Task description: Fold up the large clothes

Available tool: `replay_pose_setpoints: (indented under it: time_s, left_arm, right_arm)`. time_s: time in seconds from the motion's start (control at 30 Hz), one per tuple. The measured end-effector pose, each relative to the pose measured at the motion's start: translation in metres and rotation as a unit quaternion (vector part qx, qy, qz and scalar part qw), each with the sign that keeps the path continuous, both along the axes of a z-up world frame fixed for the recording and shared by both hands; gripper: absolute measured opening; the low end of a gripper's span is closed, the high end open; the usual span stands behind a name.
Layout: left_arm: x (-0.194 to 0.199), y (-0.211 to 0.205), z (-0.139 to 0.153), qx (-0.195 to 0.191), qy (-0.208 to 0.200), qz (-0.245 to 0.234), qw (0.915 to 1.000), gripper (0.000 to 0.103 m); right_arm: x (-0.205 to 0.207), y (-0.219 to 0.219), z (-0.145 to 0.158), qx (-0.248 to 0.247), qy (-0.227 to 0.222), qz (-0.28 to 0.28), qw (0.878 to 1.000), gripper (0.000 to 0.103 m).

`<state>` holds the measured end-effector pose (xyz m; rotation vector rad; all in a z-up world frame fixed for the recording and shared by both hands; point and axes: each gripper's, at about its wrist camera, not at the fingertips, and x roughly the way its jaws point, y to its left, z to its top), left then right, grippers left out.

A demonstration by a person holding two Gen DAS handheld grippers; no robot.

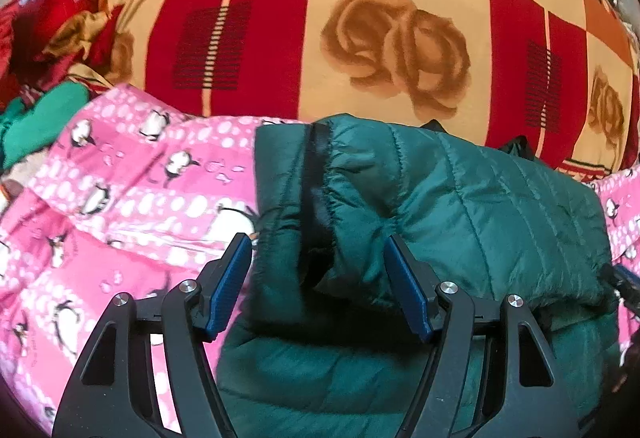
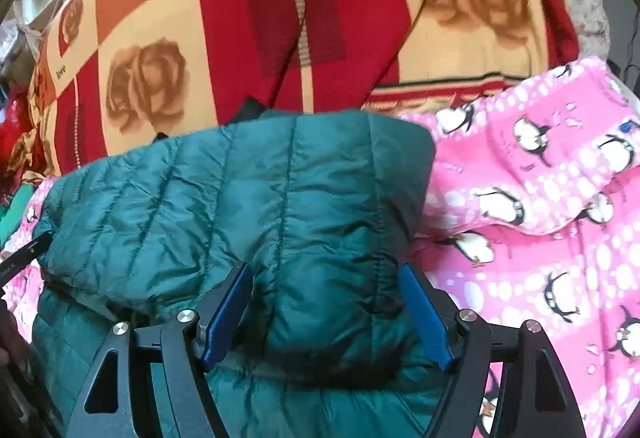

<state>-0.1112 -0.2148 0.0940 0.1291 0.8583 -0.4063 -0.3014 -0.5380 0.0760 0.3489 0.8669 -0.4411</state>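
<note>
A dark green quilted puffer jacket (image 1: 460,197) lies folded on a pink penguin-print blanket (image 1: 120,197). Its upper layer is folded over the lower one. My left gripper (image 1: 318,250) is open, its blue pads on either side of the jacket's left folded end with the dark zipper seam. In the right wrist view the same jacket (image 2: 240,197) fills the centre. My right gripper (image 2: 326,278) is open, its pads straddling the jacket's right folded end. Neither gripper pinches the fabric. The left gripper's black tip (image 2: 28,250) shows at the jacket's far left edge.
A red, orange and cream rose-print blanket (image 1: 360,17) with "love" text covers the bed beyond the jacket. A heap of red and green clothes (image 1: 48,57) lies at the far left. The pink penguin blanket (image 2: 540,197) spreads out to the right.
</note>
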Motion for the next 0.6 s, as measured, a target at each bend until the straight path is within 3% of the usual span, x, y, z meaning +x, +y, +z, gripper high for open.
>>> replay_pose_setpoints:
  time_s: [0.23,0.6]
  left_arm:
    - [-0.022,0.006,0.015,0.017,-0.018,-0.005,0.9997,0.069]
    - [-0.067,0.03,0.027,0.026,-0.032,-0.011,0.9991,0.069]
  right_arm:
    - [-0.025,0.024,0.022,-0.035,0.0,0.019,0.999,0.074]
    - [-0.07,0.059,0.024,-0.034,0.008,0.028,0.999,0.076]
